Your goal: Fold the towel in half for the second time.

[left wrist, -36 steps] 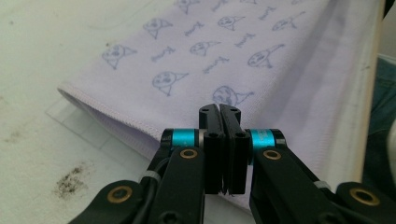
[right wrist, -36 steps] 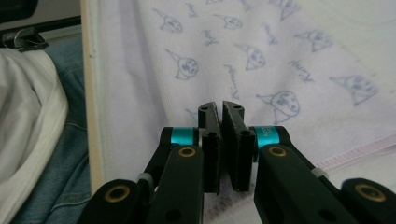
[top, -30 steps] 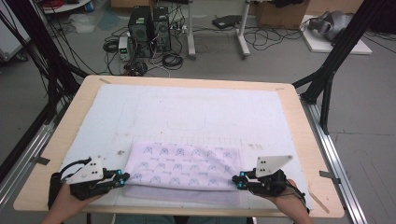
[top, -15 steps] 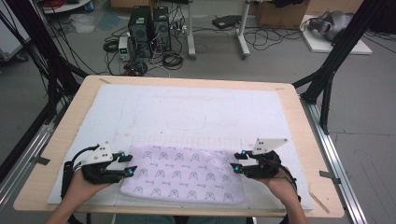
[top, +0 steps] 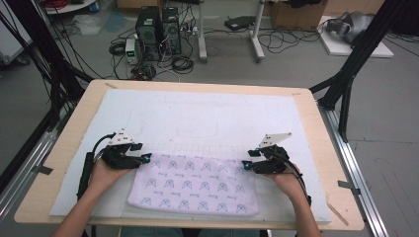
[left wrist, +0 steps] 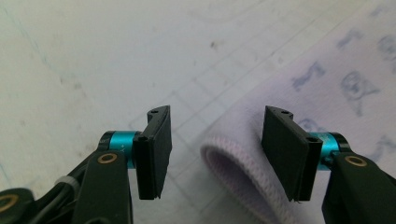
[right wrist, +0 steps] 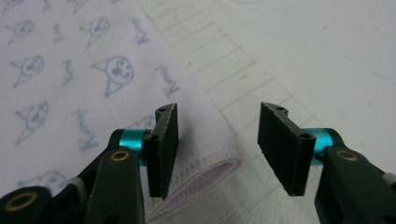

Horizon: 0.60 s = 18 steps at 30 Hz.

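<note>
A pale lilac cloth [top: 193, 185] printed with small cat-face figures lies folded flat on the white mat near the table's front edge. My left gripper [top: 146, 158] is open at the cloth's far left corner; in the left gripper view the folded cloth edge [left wrist: 233, 168] lies between the jaws of the left gripper [left wrist: 215, 154]. My right gripper [top: 245, 164] is open at the far right corner. In the right gripper view the right gripper [right wrist: 218, 149] hangs over the cloth's hemmed corner [right wrist: 205, 175], its jaws apart.
A white mat [top: 197, 118] with faint grid lines covers the wooden table [top: 69, 143]. Black frame posts [top: 346, 79] stand at the table's far corners. Computers and cables [top: 158, 34] lie on the floor beyond.
Both grippers moved away from me, carrying the cloth's edge over, and then opened. The cloth now lies folded and released.
</note>
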Each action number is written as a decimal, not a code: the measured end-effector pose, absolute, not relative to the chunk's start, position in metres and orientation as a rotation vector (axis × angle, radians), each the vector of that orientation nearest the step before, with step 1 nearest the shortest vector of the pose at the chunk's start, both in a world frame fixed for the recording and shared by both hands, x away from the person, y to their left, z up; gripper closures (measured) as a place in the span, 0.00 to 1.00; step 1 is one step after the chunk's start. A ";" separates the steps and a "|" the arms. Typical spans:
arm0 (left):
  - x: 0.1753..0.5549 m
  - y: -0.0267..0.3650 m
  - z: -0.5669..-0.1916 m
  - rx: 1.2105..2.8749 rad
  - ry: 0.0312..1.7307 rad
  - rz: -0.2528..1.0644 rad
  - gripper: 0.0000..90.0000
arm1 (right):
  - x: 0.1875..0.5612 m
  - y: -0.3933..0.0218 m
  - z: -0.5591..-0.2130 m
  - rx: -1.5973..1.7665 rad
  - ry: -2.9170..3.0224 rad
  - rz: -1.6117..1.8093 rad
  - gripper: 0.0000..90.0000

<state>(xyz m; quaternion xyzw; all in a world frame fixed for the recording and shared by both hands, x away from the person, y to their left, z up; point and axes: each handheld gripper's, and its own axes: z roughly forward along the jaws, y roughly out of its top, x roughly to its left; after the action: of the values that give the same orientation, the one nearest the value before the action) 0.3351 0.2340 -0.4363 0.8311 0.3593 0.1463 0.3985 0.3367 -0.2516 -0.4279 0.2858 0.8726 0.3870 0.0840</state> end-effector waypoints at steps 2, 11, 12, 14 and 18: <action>0.336 0.234 -0.441 2.131 0.907 0.331 0.50 | 0.336 -0.250 -0.431 0.842 2.636 1.119 0.58; 0.333 0.235 -0.441 2.130 0.844 0.296 0.79 | 0.335 -0.249 -0.435 0.828 2.674 1.094 0.83; 0.333 0.235 -0.441 2.130 0.840 0.297 0.82 | 0.334 -0.248 -0.434 0.819 2.675 1.090 0.86; 0.331 0.235 -0.439 2.134 0.828 0.310 0.87 | 0.333 -0.248 -0.433 0.806 2.674 1.086 0.89; 0.328 0.235 -0.436 2.123 0.820 0.346 0.90 | 0.331 -0.250 -0.427 0.798 2.640 1.097 0.91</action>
<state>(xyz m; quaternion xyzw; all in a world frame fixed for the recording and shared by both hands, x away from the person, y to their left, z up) 0.3279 0.2349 -0.4356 0.8423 0.3252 0.1372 0.4074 0.3314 -0.2497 -0.4273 0.2679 0.8861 0.3682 0.0863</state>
